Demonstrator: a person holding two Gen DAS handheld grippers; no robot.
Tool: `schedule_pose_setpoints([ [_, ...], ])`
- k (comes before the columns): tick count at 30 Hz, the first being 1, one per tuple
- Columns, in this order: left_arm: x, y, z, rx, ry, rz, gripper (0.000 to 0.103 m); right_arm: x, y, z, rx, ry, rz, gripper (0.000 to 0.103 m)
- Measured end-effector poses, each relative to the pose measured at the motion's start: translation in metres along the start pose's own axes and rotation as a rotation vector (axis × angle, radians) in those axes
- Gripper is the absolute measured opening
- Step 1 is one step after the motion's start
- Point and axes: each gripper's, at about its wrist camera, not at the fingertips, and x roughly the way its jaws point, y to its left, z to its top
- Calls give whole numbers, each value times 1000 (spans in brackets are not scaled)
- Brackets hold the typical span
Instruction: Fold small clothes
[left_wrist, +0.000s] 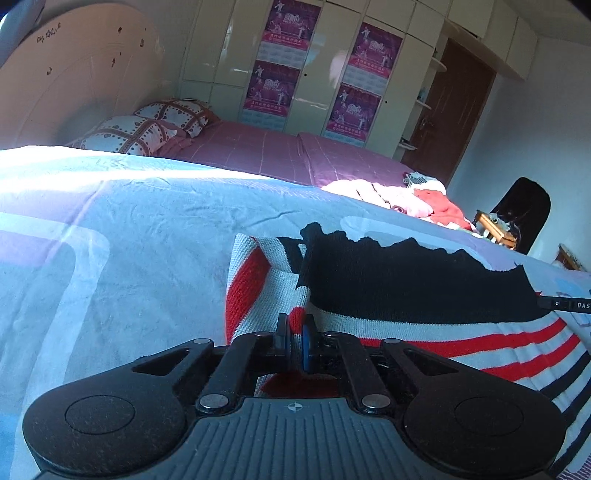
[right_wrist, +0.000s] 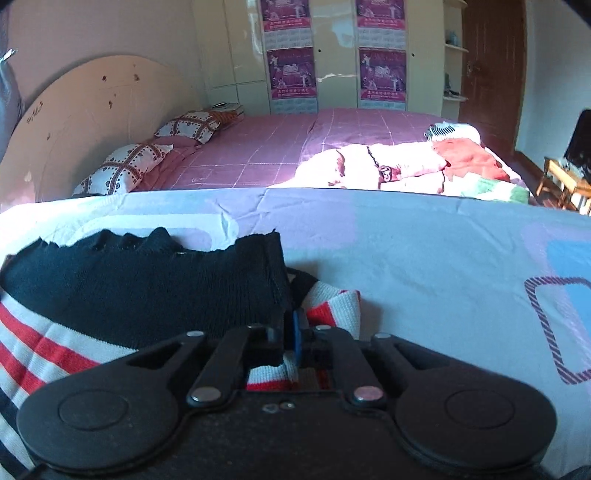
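A small knitted sweater (left_wrist: 406, 280) with white, red and navy stripes and a black scalloped band lies on the pale patterned sheet (left_wrist: 129, 240). My left gripper (left_wrist: 294, 326) is shut on a fold of white and red knit at the sweater's left edge, and the fabric bunches up between its pads. In the right wrist view the sweater (right_wrist: 147, 288) fills the lower left. There my right gripper (right_wrist: 290, 328) pinches the right corner, where the black band meets the striped knit. A black part at the right edge of the left wrist view (left_wrist: 565, 304) looks like the other gripper.
A pile of pink, white and red clothes (right_wrist: 406, 162) lies on the pink checked bed (right_wrist: 258, 147) beyond the sheet. Two heart-print pillows (right_wrist: 125, 166) rest by the round headboard. Behind stand a cream wardrobe (left_wrist: 325, 55), a brown door (left_wrist: 454, 107) and a dark chair (left_wrist: 524, 210).
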Motion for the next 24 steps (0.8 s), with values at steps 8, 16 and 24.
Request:
schedule_pose_setpoints([
  [8,-22,-11,28,15,-81,-152,6,-43,4,-3,48,-75,98,29],
  [16,59,-123,15,202,108,-167,17,20,132,-1,-137,33,188,26],
  [24,19,-56,10,231,33,-11,18,8,91,-13,-274,1,-84,24],
])
